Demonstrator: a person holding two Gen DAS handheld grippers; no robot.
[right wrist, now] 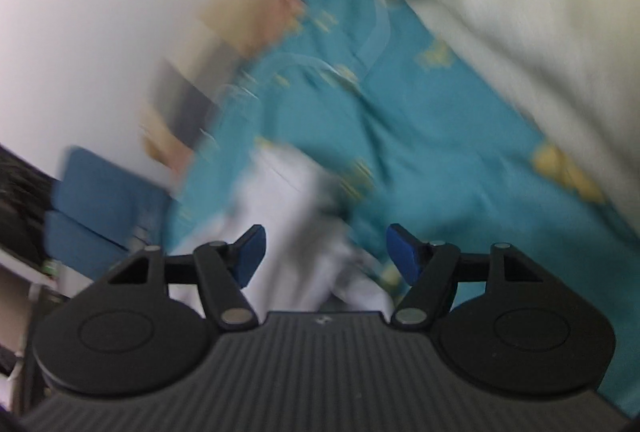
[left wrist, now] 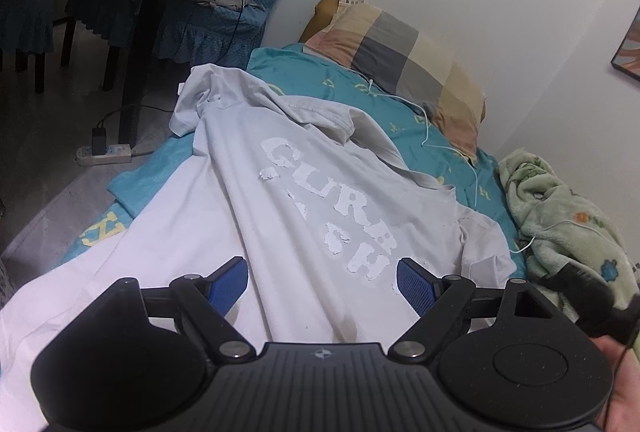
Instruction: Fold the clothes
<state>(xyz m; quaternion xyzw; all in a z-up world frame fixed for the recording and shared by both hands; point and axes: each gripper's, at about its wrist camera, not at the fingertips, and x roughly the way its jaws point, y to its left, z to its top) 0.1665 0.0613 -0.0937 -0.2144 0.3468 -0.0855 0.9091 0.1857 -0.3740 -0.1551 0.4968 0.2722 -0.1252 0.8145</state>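
Observation:
A pale grey shirt point(left wrist: 304, 168) with cracked white lettering lies spread and rumpled on a bed with a teal sheet point(left wrist: 320, 80). My left gripper point(left wrist: 322, 282) is open just above the shirt's lower part, with blue pads point(left wrist: 230, 284) on both sides of a fabric ridge. The right wrist view is motion-blurred. My right gripper point(right wrist: 322, 252) is open above a white bunch of the shirt point(right wrist: 288, 200) lying on the teal sheet point(right wrist: 420, 136). Neither gripper holds anything.
A checked pillow point(left wrist: 404, 60) lies at the head of the bed by the white wall. A green fleece blanket point(left wrist: 568, 216) is bunched at the right. A white cable point(left wrist: 428, 120) runs across the sheet. Chairs with blue covers point(left wrist: 224, 4) and a power strip point(left wrist: 104, 152) are on the floor at left.

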